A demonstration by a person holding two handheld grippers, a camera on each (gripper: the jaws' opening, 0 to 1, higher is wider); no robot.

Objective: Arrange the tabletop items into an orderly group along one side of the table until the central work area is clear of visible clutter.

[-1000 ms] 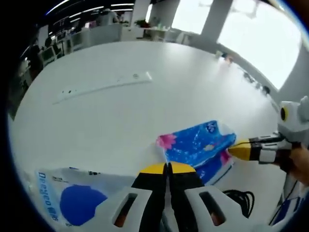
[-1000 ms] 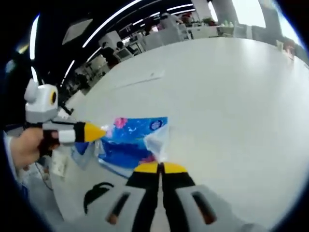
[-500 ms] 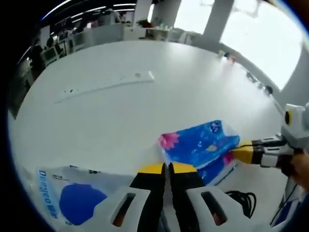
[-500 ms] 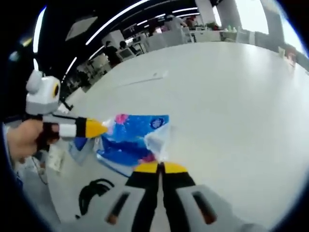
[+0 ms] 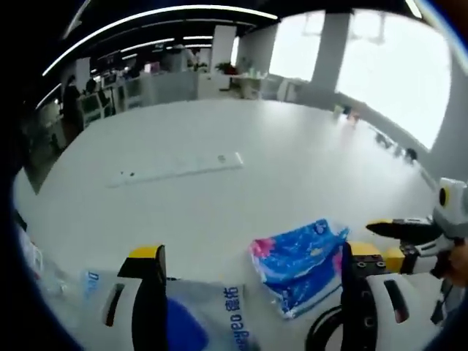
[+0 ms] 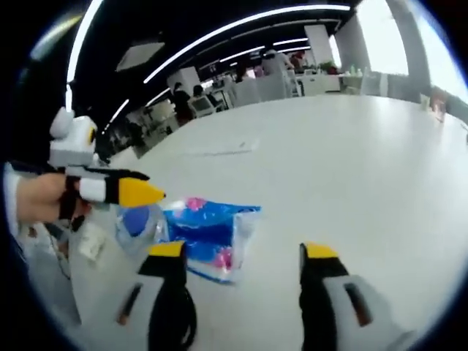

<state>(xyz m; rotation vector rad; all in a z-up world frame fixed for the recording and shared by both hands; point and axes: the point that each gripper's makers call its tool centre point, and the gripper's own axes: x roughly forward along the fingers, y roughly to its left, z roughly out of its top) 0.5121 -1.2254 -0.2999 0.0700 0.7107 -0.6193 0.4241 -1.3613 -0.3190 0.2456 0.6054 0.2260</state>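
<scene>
Both hand-held grippers hang with jaws spread wide, left hand-held gripper (image 5: 248,274) and right hand-held gripper (image 6: 245,267) alike, gripping nothing; between them the blue tissue pack (image 5: 298,261) lies on the white counter (image 5: 219,190); a white bag (image 5: 197,322) sits just beside it.

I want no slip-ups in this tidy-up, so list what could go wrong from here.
1. The blue tissue pack lies on the table near its edge, and both grippers, left gripper and right gripper, have open jaws, so a nudge might push it off.
2. A black cable lies beside the pack and could snag a jaw.
3. The white plastic bag under the left gripper looks limp and may slip from a pinch.
</scene>
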